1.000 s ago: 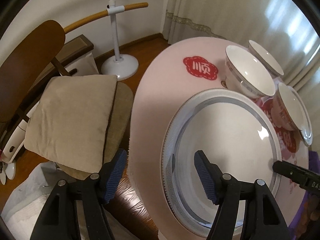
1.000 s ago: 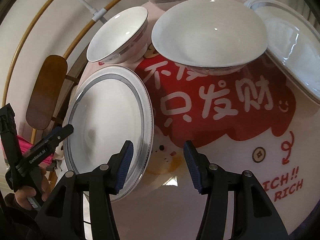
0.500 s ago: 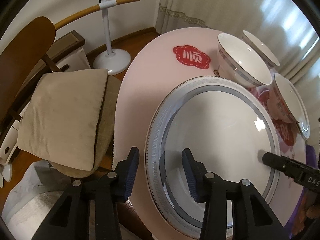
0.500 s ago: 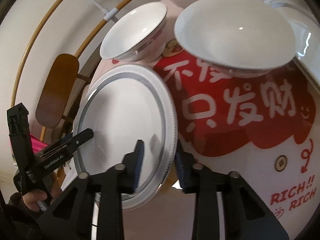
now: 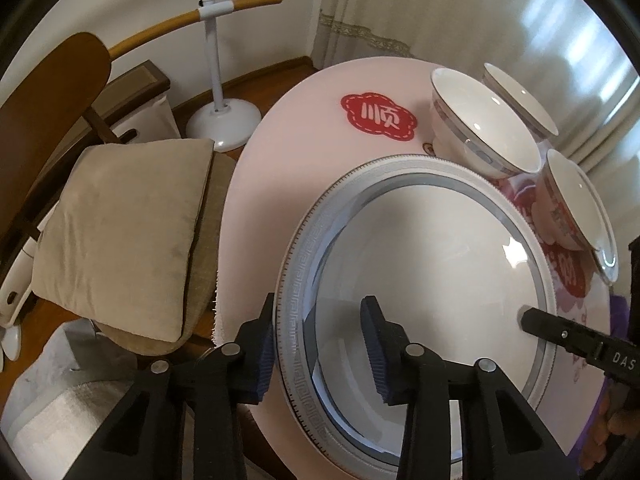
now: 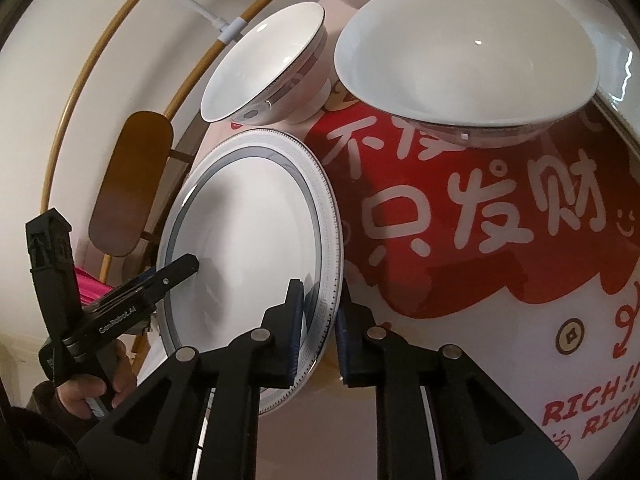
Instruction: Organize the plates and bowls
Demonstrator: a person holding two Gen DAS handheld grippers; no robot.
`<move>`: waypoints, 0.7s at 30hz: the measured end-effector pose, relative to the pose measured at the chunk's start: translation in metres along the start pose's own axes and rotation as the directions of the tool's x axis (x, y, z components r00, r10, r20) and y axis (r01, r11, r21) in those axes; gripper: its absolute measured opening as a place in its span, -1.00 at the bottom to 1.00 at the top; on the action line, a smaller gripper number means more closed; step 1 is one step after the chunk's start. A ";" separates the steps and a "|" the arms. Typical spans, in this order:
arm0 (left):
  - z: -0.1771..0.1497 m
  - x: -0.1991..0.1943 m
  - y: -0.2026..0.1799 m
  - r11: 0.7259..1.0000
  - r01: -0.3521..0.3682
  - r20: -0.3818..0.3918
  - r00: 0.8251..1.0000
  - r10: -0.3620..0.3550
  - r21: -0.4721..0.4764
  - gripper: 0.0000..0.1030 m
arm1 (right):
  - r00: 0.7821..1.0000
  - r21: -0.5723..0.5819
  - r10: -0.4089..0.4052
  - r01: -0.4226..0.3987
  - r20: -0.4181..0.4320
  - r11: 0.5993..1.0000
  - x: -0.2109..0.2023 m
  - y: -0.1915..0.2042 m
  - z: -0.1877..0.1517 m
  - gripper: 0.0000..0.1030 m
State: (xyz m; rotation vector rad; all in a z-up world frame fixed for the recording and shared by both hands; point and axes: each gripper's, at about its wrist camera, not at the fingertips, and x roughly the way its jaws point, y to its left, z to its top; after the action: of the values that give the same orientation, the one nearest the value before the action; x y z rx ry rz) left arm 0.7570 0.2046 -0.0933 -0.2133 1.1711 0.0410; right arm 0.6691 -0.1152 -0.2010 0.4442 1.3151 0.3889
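A large white plate with a grey patterned rim point(image 5: 432, 264) lies at the near edge of the round table and also shows in the right wrist view point(image 6: 256, 240). My left gripper point(image 5: 318, 344) is shut on the plate's near rim. My right gripper point(image 6: 318, 336) is shut on the opposite rim, and its finger point(image 5: 560, 332) shows over the plate in the left wrist view. Three white bowls stand beyond: one close point(image 5: 480, 128) point(image 6: 268, 64), one farther back point(image 5: 520, 96), one to the right point(image 5: 576, 200) point(image 6: 468, 52).
The table carries a pink and red printed cloth point(image 6: 480, 216) with a red badge point(image 5: 378, 118). A wooden chair with a beige cushion point(image 5: 120, 232) stands left of the table. A white lamp stand point(image 5: 224, 116) is behind it. Another plate point(image 6: 608, 40) lies far right.
Both grippers have closed from open onto opposite rims of the large plate. The plate now appears tilted up in the right wrist view.
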 end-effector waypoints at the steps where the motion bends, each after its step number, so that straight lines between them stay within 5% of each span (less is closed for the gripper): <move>1: 0.000 -0.001 0.002 1.000 0.004 -0.001 1.000 -0.005 -0.013 -0.39 | 1.000 -0.007 -0.002 0.002 -0.003 1.000 0.000 0.001 0.000 -0.73; 21: -0.051 -0.046 -0.016 0.995 0.053 -0.012 0.998 -0.054 -0.080 -0.48 | 0.995 -0.102 -0.003 -0.008 -0.101 0.995 -0.023 -0.003 -0.015 -0.71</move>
State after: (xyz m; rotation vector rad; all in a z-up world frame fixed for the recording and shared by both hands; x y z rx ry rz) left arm 0.6951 0.1827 -0.0676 -0.3155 1.1780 0.0392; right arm 0.6495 -0.1280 -0.1863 0.3441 1.3862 0.4834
